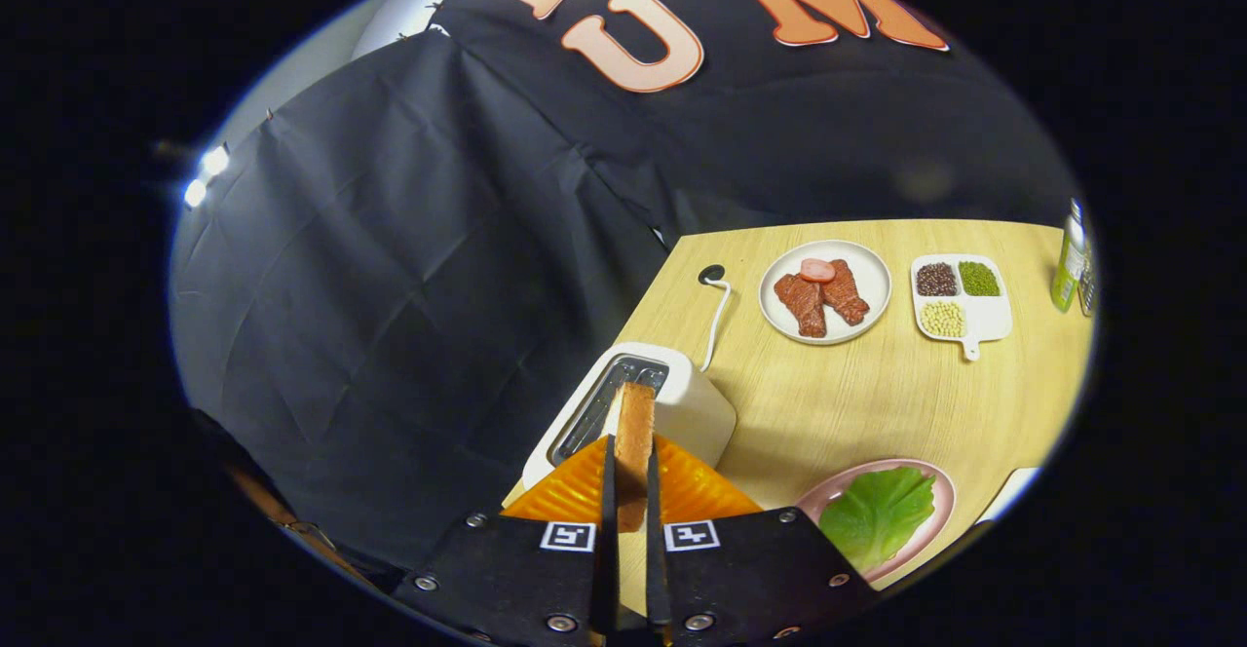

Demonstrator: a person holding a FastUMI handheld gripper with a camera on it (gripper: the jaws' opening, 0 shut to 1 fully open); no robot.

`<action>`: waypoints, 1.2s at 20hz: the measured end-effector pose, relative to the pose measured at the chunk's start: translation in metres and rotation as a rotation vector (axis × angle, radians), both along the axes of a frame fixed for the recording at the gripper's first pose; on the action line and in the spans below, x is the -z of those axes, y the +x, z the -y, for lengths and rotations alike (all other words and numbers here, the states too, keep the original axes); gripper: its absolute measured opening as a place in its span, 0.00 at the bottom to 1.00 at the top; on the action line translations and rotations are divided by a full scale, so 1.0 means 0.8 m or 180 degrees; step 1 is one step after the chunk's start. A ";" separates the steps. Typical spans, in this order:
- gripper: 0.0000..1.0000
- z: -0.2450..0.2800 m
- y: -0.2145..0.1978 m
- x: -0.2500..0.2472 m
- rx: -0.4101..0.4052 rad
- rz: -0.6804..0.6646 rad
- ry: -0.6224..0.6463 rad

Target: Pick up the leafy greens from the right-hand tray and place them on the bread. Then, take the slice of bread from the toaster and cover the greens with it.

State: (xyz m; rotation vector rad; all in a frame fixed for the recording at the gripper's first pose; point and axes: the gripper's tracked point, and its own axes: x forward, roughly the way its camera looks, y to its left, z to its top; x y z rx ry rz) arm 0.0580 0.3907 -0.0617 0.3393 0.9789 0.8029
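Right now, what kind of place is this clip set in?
Probably a staged kitchen table inside a recording booth: a wooden table holds a toaster and a plate of meat, with black cloth behind. The tongs are shut on a bread slice.

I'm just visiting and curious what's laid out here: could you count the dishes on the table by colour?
White round plate, holding meat pieces: 1
White divided tray, holding beans: 1
Pink plate, holding a green leaf: 1
Total: 3

The hand-held gripper is shut on a bread slice above the toaster.
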 end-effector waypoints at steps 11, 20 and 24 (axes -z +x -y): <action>0.11 0.125 -0.015 0.067 0.0423 -0.0233 -0.0129; 0.11 0.178 -0.032 0.133 0.0599 -0.0536 -0.0220; 0.11 0.202 -0.042 0.170 0.0654 -0.0672 -0.0337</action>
